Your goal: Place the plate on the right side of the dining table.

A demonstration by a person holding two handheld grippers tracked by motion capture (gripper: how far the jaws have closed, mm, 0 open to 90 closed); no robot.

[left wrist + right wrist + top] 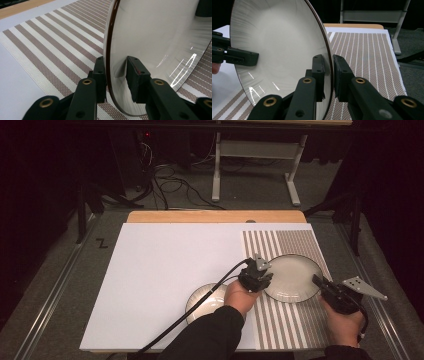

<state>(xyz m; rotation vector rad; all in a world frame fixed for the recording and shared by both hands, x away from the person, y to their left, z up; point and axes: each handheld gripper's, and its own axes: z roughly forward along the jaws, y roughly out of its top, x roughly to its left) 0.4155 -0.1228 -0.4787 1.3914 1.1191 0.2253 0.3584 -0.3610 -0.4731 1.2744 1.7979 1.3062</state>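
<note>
Got plate on striped mat, table's 4 o'clock. Left hand-held gripper straddling rim at 9, gap showing; right hand-held gripper pinching rim at 3. Glazed, stiff, slippery, breakable, I reckon; rim grips only.

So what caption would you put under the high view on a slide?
A person's left gripper and right gripper flank a dark-rimmed plate at opposite edges over a striped placemat.

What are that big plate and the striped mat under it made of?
Plate: probably glazed ceramic, possibly melamine; it is glossy white with sharp light reflections, faint radial streaks and a thin dark rim. Mat: looks like woven vinyl or fabric, matte, with a fine mesh weave in brown and white stripes.
</note>
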